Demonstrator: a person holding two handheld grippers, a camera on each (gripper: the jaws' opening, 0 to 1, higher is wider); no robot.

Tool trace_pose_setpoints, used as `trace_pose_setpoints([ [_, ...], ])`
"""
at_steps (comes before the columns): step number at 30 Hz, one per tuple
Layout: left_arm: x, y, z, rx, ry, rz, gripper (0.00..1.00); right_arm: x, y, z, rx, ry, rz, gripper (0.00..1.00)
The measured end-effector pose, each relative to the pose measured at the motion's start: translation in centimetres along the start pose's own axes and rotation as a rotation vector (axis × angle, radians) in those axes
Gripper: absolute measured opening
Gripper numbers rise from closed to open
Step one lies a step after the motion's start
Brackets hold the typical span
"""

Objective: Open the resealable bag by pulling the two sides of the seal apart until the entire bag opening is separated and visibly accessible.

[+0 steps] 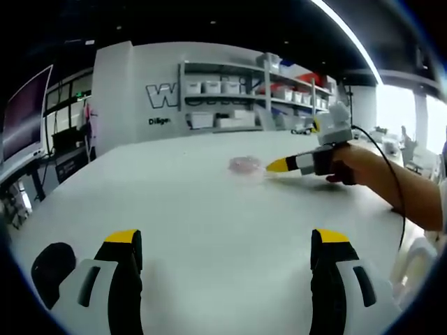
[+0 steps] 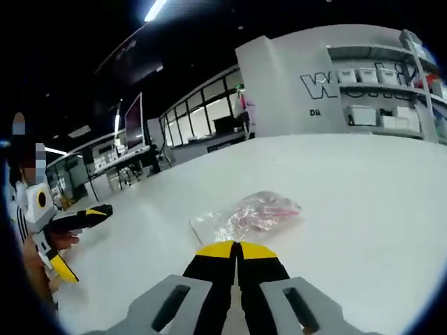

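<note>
Clear resealable bag (image 2: 246,216) before closed right hand-held gripper (image 2: 236,246); left hand-held gripper (image 1: 227,241) jaws apart.

The supporting surface was a large white table (image 1: 209,209) with a smooth matte top. One item lay directly on it: a clear resealable bag (image 2: 248,215) with pinkish-red contents, lying flat. In the right gripper view the bag sat near the middle of the table (image 2: 363,195), with one end a plain, flat, clear strip. In the left gripper view the bag (image 1: 246,166) appeared farther off, toward the far edge.
</note>
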State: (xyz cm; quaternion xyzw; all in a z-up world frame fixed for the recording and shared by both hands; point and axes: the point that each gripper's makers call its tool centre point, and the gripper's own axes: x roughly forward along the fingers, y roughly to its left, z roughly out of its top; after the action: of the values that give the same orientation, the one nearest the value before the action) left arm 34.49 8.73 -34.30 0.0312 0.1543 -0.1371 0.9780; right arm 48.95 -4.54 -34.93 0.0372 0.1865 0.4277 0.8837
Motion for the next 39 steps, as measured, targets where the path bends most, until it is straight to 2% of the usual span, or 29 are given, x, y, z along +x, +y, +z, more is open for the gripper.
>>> trace_pose_setpoints([
  [19,0.0,-0.6,0.3,-0.003,-0.013,-0.014,0.99,-1.1,2.6,0.2,0.164,-0.049,0.101,0.00],
  [27,0.0,-0.9,0.5,-0.001,-0.020,-0.018,0.99,-2.0,4.1,0.6,0.308,-0.097,0.170,0.00],
  [39,0.0,-1.1,0.6,0.002,-0.023,-0.023,0.99,-2.3,4.9,0.7,0.396,-0.122,0.216,0.00],
])
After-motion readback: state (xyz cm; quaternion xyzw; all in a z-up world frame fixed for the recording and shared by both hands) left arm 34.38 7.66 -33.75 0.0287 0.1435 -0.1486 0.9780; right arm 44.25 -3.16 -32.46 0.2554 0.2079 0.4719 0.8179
